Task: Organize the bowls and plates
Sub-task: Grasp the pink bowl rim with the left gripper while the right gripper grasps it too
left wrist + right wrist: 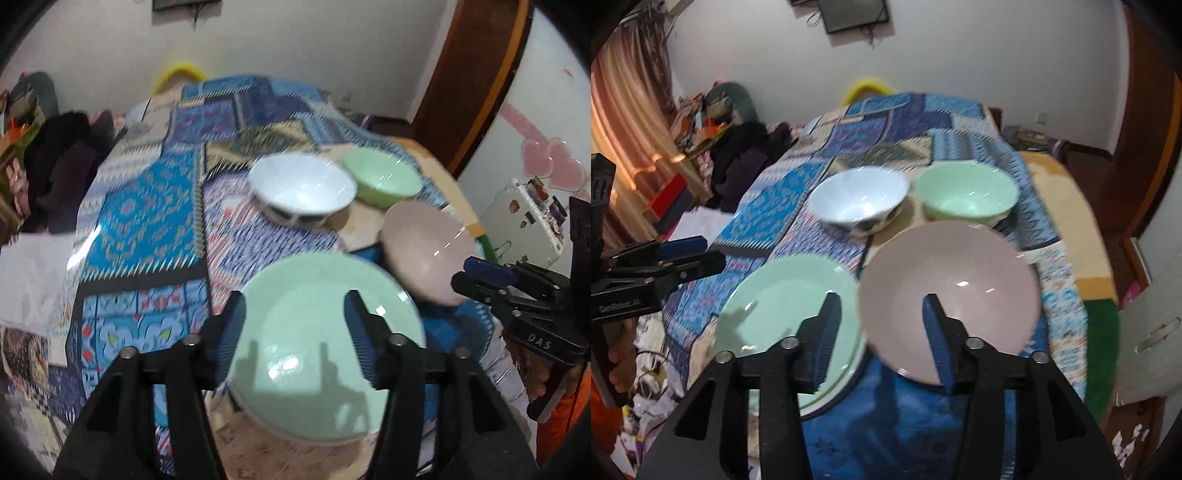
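Left wrist view: motion blur smears everything. The left gripper (pixel 295 325) tilts downward above the green plate (pixel 325 347), jaws apart, gripping nothing. Beyond it on the patterned cloth (pixel 147 221) sit a pink plate (pixel 428 251), white bowl (pixel 303 192) and green bowl (pixel 384 181).

Right wrist view: the right gripper (pixel 882 332) hangs likewise released over the gap between both plates; two plates, two bowls.

Motion-blurred quilt (pixel 155 206), green plate's (pixel 325 332) near rim hidden — wall screen (pixel 855 13) cut off
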